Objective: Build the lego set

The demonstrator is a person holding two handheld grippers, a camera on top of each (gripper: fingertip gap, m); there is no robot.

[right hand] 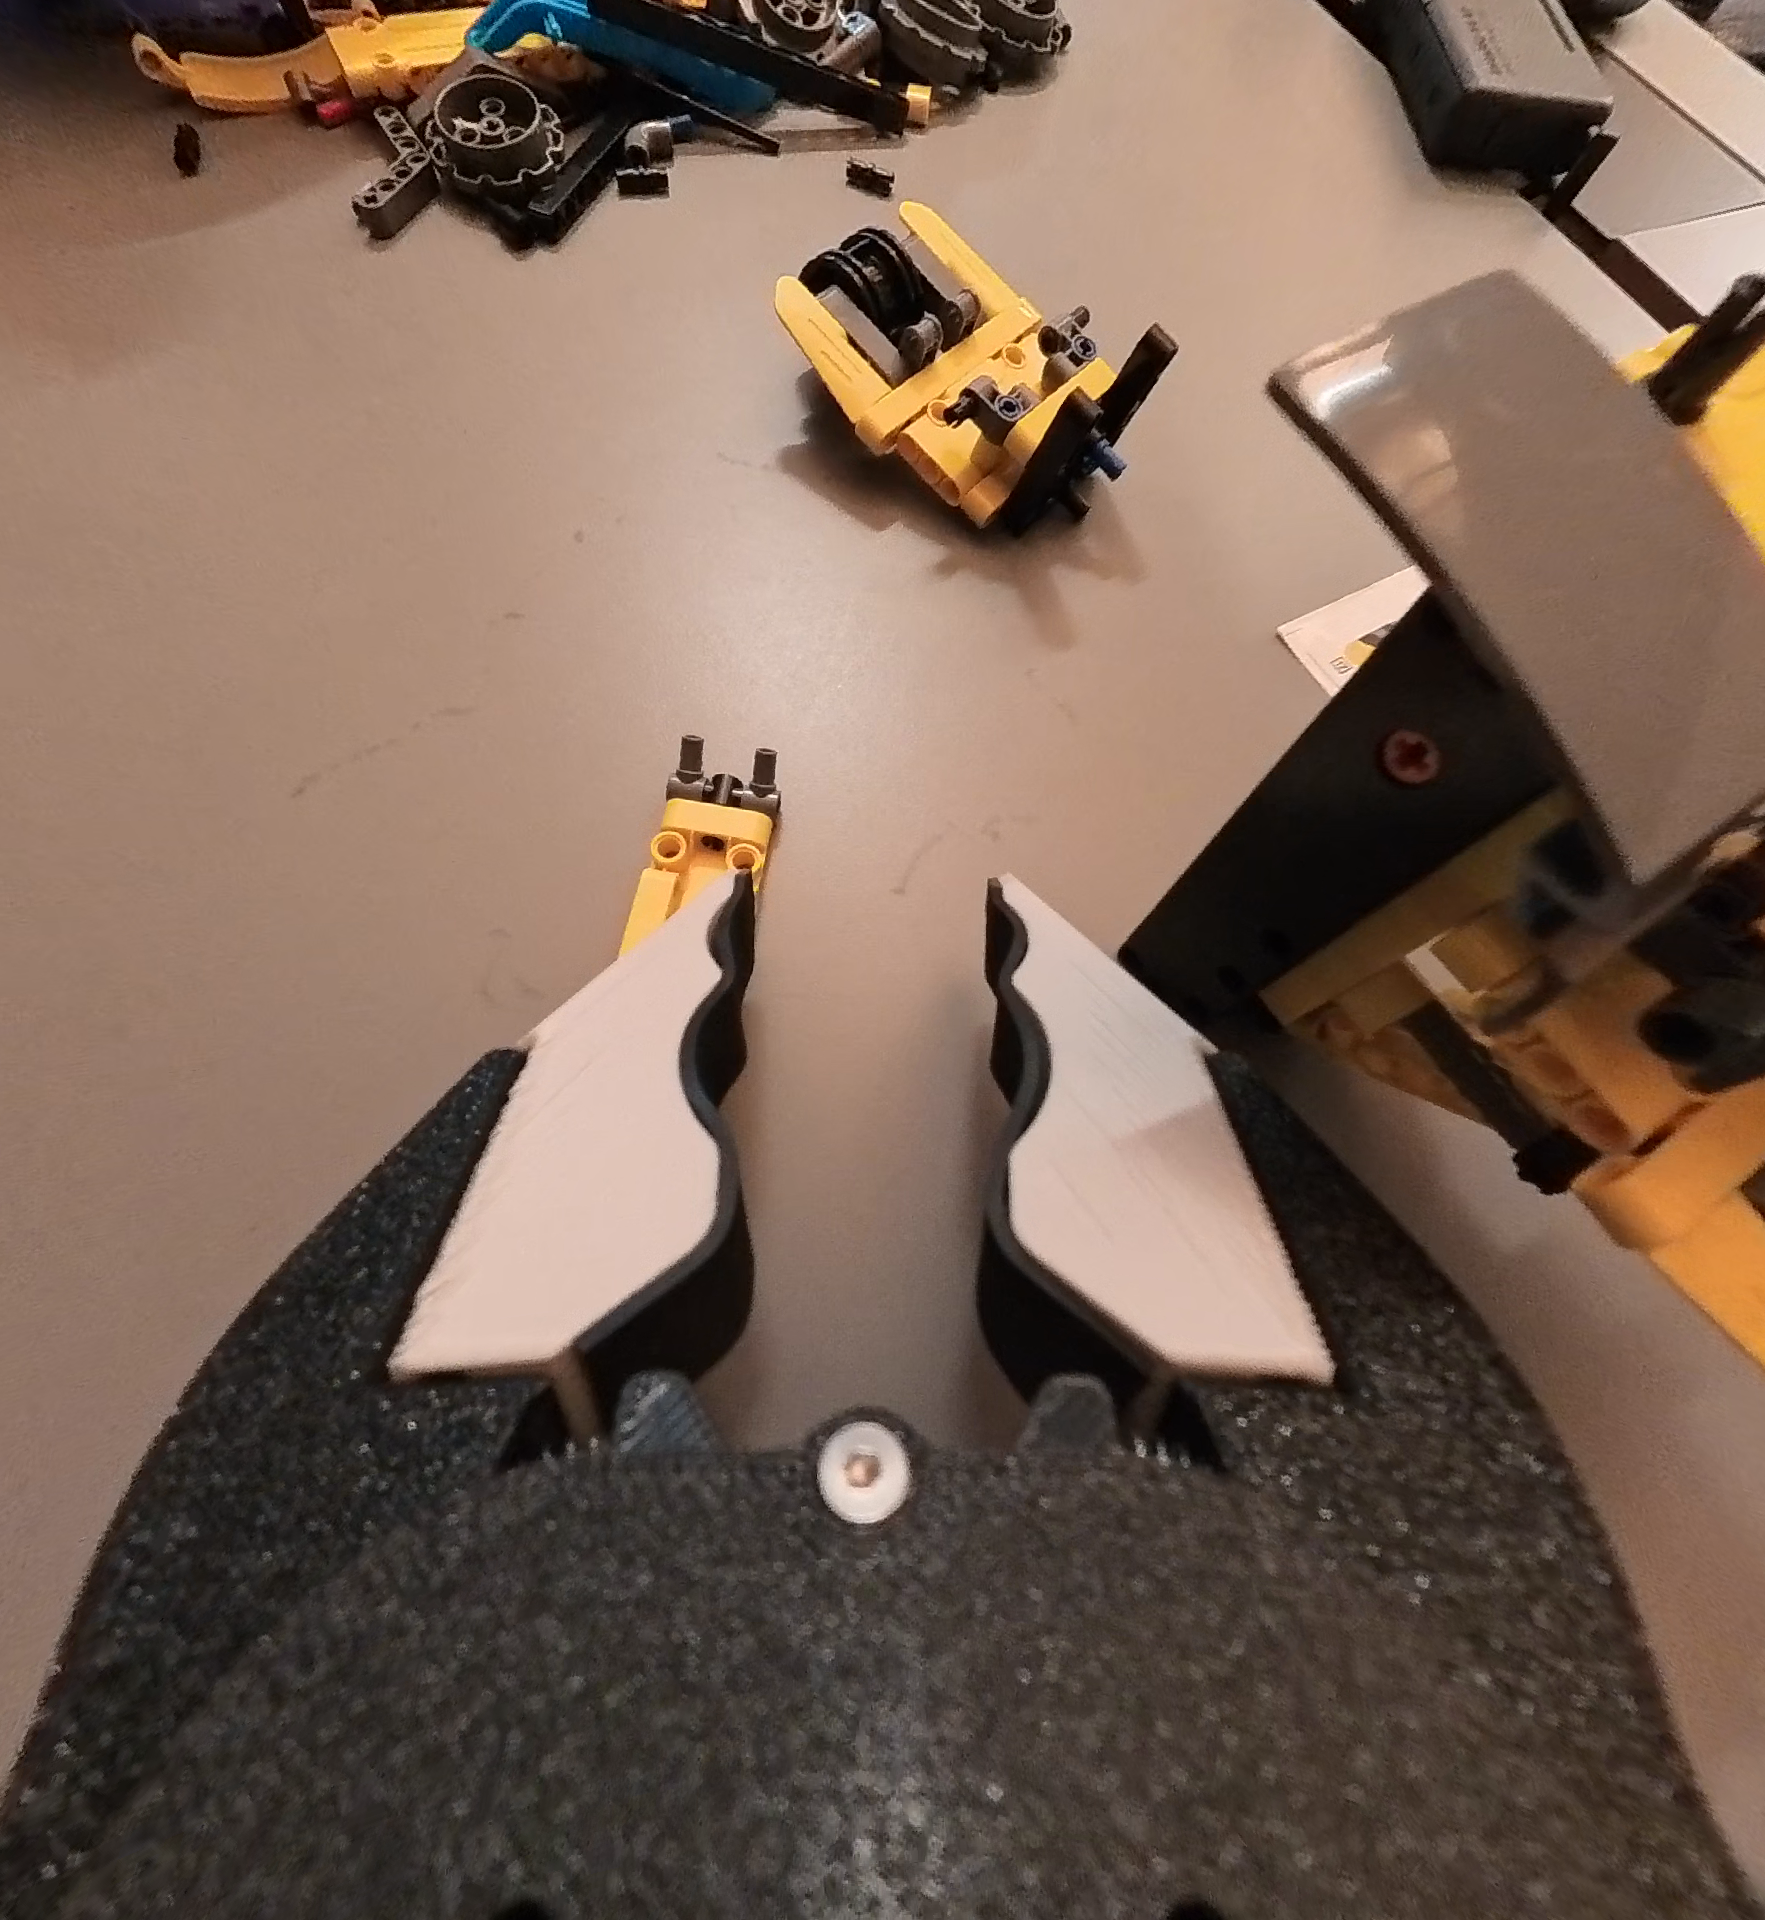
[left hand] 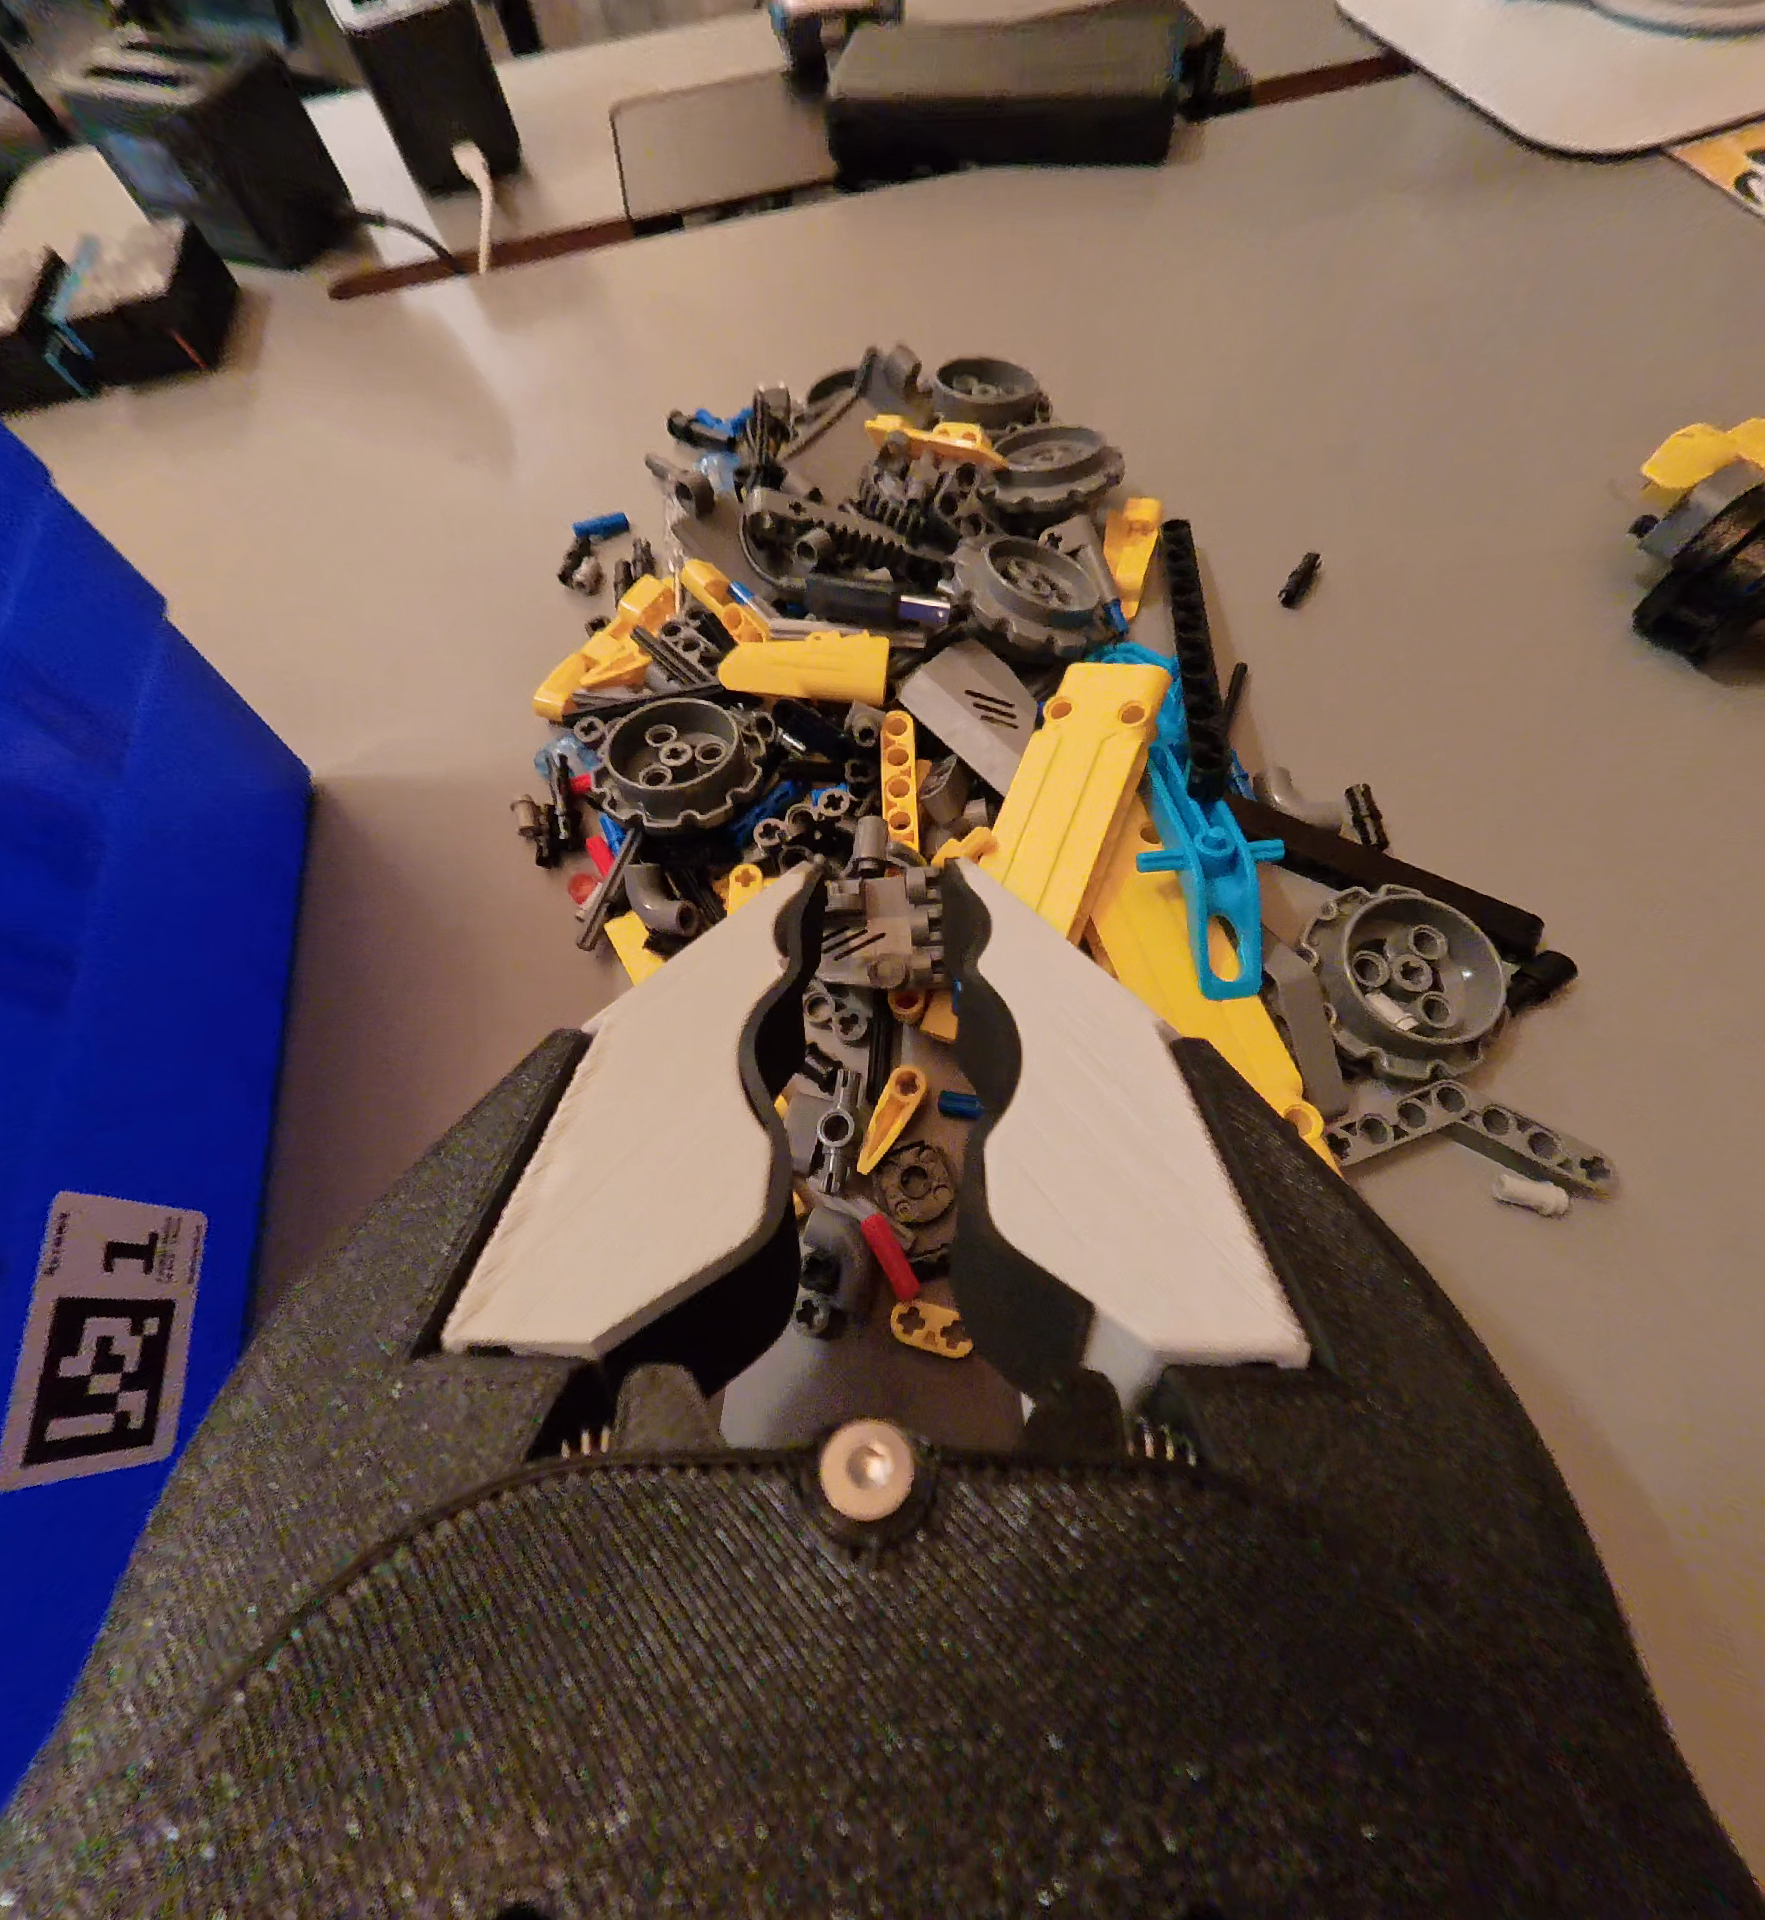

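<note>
Grey bench carries everything. Big blue bin sits on the left of my left view, with a black-and-white marker sticker on its near face. Dark boxes and a white cable lie along the far edge, blurred. A pile of loose building parts fills the middle of the bench: yellow panels, grey toothed wheels, a cyan piece, black beams, small pins. My left gripper hangs over the near end of that pile, jaws narrowed around a small grey block assembly; the tips sit at its two sides, looks clamped, though actual contact is hard to confirm. A few strays lie right of the pile: a black pin and a white pin. In my right view, a large yellow, black and grey part-built model crowds the right side, close and blurred, just beside my right finger. A smaller yellow and black sub-assembly sits alone on the bench, farther off. My right gripper has its jaws wide apart, nothing between them, bare bench below. A yellow arm piece with dark grey connectors lies at my left fingertip, partly hidden under it; touching or not, I cannot tell.
</note>
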